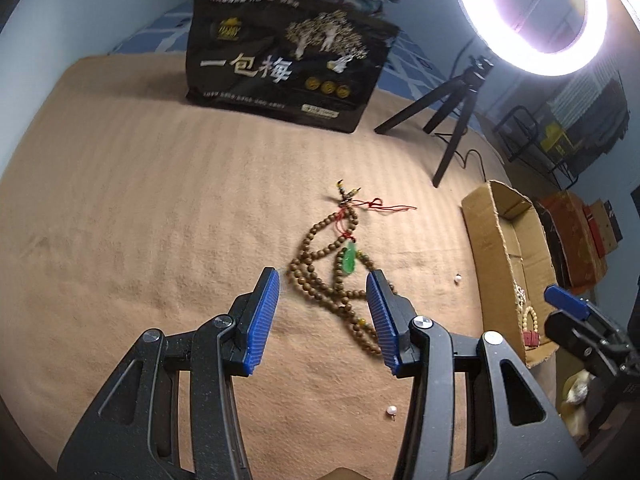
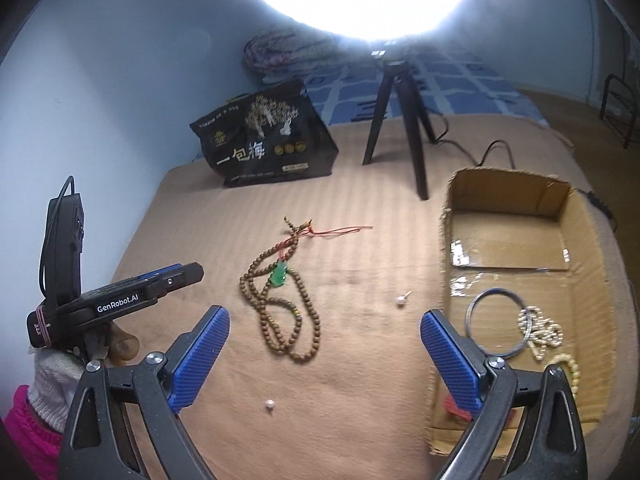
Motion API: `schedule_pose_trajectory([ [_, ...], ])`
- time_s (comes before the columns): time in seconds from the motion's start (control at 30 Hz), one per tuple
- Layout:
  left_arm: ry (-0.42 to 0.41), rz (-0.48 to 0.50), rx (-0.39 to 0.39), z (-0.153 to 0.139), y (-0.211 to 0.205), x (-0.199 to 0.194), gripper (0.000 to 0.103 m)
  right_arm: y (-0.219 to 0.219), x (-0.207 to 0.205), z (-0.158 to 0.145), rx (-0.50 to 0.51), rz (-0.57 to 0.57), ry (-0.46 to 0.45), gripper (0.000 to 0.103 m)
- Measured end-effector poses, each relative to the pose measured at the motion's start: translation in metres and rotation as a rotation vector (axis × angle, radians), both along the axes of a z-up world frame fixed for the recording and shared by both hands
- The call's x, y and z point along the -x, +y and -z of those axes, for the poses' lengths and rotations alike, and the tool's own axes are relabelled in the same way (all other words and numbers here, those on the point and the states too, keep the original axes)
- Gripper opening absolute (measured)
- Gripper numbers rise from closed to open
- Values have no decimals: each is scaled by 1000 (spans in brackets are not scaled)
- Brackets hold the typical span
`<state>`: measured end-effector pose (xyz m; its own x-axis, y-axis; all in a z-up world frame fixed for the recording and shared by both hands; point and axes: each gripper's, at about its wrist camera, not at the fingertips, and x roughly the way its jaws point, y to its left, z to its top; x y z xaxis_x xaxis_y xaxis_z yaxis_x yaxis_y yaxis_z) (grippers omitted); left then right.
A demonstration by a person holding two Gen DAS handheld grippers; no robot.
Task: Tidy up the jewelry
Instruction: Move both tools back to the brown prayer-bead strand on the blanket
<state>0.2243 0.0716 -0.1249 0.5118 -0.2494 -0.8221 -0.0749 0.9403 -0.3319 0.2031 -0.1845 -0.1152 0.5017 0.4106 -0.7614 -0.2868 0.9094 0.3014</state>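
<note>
A brown wooden bead necklace [image 1: 320, 268] with a green pendant [image 1: 349, 261] and red cord lies on the tan blanket; it also shows in the right wrist view [image 2: 280, 312]. My left gripper [image 1: 323, 288] is open, its fingers straddling the necklace's near loops just above the blanket. My right gripper [image 2: 325, 330] is open and empty, over the blanket beside the cardboard box [image 2: 592, 240]. The box holds a blue bangle [image 2: 478, 304], a cream bead string [image 2: 544, 332] and a cream bracelet [image 2: 572, 368]. Two loose pearl earrings [image 2: 401, 300] [image 2: 270, 404] lie on the blanket.
A black snack bag [image 1: 288, 64] stands at the back. A black tripod [image 1: 444, 116] carries a bright ring light [image 1: 532, 16], its cable trailing behind the box [image 1: 500, 216]. The blanket's right edge drops off past the box.
</note>
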Motion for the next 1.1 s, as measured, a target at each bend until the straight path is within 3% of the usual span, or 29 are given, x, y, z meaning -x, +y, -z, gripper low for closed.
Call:
schedule_pose_trajectory([
  [0.13,20,1,23,8,3,-5,46,11,-7,11,7,-30,33,95],
  [0.33,54,3,62,21,1,-14,46,6,-22,21,3,-1,69,83],
  [0.47,69,21,63,28,-5,-18,46,-1,-34,29,-28,22,111,67],
  [0.7,98,37,78,41,-9,-21,46,14,-49,35,-80,11,145,54],
  [0.83,108,50,71,47,-11,-20,46,33,-57,38,-87,-23,148,42],
  [1.1,117,68,68,55,-16,-26,45,51,-78,51,-95,-34,167,37],
])
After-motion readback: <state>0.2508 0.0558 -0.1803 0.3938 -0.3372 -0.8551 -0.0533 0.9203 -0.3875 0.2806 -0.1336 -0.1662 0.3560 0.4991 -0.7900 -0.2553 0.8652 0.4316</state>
